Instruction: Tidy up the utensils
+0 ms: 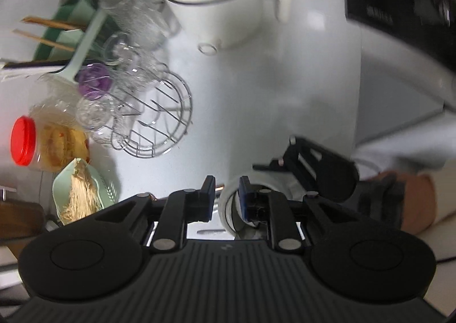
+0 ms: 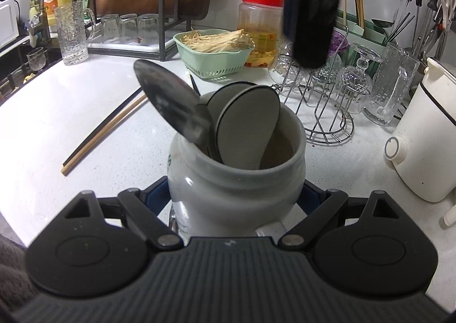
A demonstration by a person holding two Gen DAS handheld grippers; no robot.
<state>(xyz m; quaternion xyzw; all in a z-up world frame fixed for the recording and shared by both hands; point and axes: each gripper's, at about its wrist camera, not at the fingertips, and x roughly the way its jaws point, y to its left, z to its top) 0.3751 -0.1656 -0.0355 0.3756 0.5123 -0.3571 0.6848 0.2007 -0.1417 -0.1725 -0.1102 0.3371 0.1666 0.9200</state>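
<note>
Left gripper (image 1: 227, 198): jaws a little apart, nothing clamped between the pads. It points steeply down and hangs right over the mouth of the jar (image 1: 228, 210); the white rim shows just beneath and between the fingertips. In the right wrist view the same gripper is the black blur above and behind the jar, clear of the spoons.

Right gripper (image 2: 236, 196): jaws wide, blue pads against both flanks of the jar (image 2: 233, 180), so clamped on it. The jar stands upright on the counter (image 2: 57, 100), pulled close to the right gripper's body.

Inside the jar there is a metal spoon (image 2: 171, 103), bowl up and leaning left over the rim, and two dark-rimmed spoons (image 2: 248, 126), bowls up and leaning to the back. The right half of the mouth is free.

Key relation: the loose chopsticks (image 2: 105, 129) lie flat on the counter left of the jar, apart from it and outside both sets of jaws. Their long axis is diagonal, near ends low-left, far ends pointing up-right toward the jar. They look like the next item.

Judgement: the right hand is busy steadying the jar, so the free left gripper is the one to go, though it is over the jar and not over the chopsticks. It must travel sideways, drop, and turn so the jaws close across the sticks. Flat on a hard top, the thin pair could roll or split.
</note>
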